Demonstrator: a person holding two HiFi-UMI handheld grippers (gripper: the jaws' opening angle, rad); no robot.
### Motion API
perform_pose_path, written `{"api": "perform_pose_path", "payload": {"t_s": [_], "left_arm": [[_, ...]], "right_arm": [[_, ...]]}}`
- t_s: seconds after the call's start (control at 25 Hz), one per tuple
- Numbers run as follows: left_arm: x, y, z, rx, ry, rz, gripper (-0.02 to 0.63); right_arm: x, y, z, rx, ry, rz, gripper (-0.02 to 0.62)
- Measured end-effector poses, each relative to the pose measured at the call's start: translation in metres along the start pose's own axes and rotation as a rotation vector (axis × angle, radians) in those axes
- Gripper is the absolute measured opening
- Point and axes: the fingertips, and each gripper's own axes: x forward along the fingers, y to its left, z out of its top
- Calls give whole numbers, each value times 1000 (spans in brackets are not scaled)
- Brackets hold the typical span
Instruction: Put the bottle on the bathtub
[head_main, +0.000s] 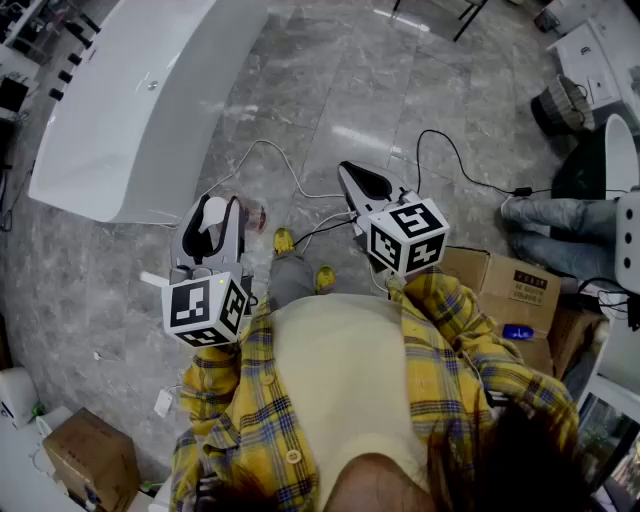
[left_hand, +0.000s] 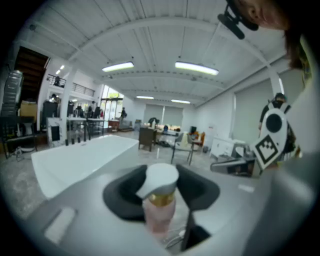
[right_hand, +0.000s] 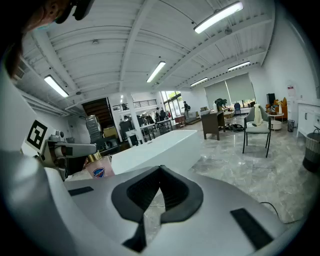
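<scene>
Jaws of the left gripper (left_hand: 161, 192) clamp the pink bottle (left_hand: 159, 215) just below its pump, above the floor and well apart from the bathtub (head_main: 130, 110). The right gripper (right_hand: 160, 172) is closed and empty. The bottle is probably light, slick plastic, so grip its body, not the pump.

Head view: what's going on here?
A person in a yellow plaid shirt stands on a marble floor with a hand-held gripper in each hand. The left hand-held gripper is clamped on a pink pump bottle, held off the floor. The right hand-held gripper is empty, its jaws together. The white bathtub lies ahead and to the left. The bottle is not yet on it.
</scene>
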Motion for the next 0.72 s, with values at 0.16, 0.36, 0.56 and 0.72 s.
{"api": "perform_pose_path", "payload": {"t_s": [0.16,0.36,0.56,0.72], "left_arm": [[3,-7,2,-2,-8,-7,182],[7,-10,1,6,-7,-7,183],[9,-8,3,9,-5,0,183],[15,-5,6,16,-5,5,183]], "right_arm": [[-4,-5,-1,7,-5,0,14],[-10,-11,-3,23,-17,-12,14],[-9,-10,-4,20,-5,-6,14],[-4,-9,-6,19,3,-1,14]]}}
